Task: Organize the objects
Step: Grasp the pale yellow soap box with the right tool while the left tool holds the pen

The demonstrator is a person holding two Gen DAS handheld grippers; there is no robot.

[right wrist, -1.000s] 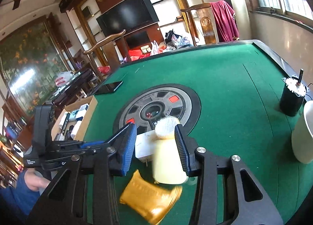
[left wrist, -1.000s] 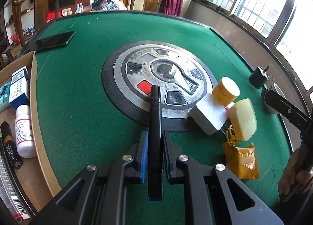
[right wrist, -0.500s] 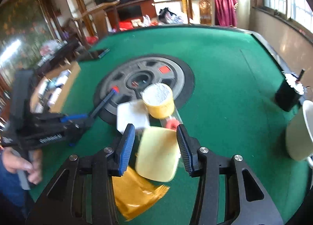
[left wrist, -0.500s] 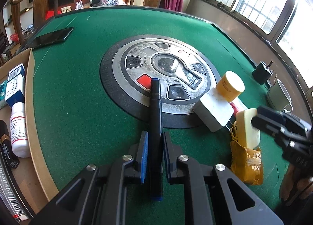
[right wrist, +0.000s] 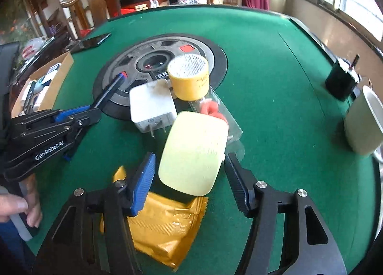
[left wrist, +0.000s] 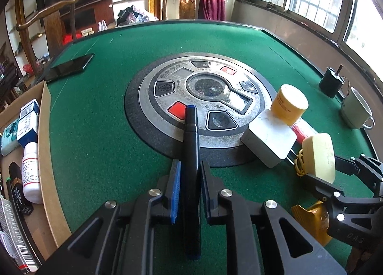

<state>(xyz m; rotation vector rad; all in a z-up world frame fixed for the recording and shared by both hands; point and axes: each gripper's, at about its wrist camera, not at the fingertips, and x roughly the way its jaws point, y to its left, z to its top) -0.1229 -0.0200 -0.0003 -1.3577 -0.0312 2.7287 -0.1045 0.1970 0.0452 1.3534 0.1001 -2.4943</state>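
Note:
A black pen (left wrist: 191, 145) with blue ends lies between the jaws of my left gripper (left wrist: 189, 163), its tip on the round centre panel (left wrist: 167, 76). These jaws are opening, and narrow gaps show beside the pen. My right gripper (right wrist: 189, 157) is opening too. A pale yellow soap bar (right wrist: 194, 153) sits tilted between its pads without touching them. The bar rests on a gold packet (right wrist: 165, 224) and leans on a clear case (right wrist: 215, 110) with pink pieces inside. A white charger (right wrist: 152, 107) and a yellow jar (right wrist: 189, 79) lie just beyond.
A cardboard box (left wrist: 45, 145) at the table's left edge holds a white bottle, small cartons and a dark tube. A phone (left wrist: 69, 68) lies at the far left. A pale mug (right wrist: 363, 122) and a black motor (right wrist: 340, 81) stand at the right rim.
My right gripper came down and its jaws spread off the soap bar, which now rests on the gold packet. In the left gripper the pen slid back slightly as the jaws loosened.

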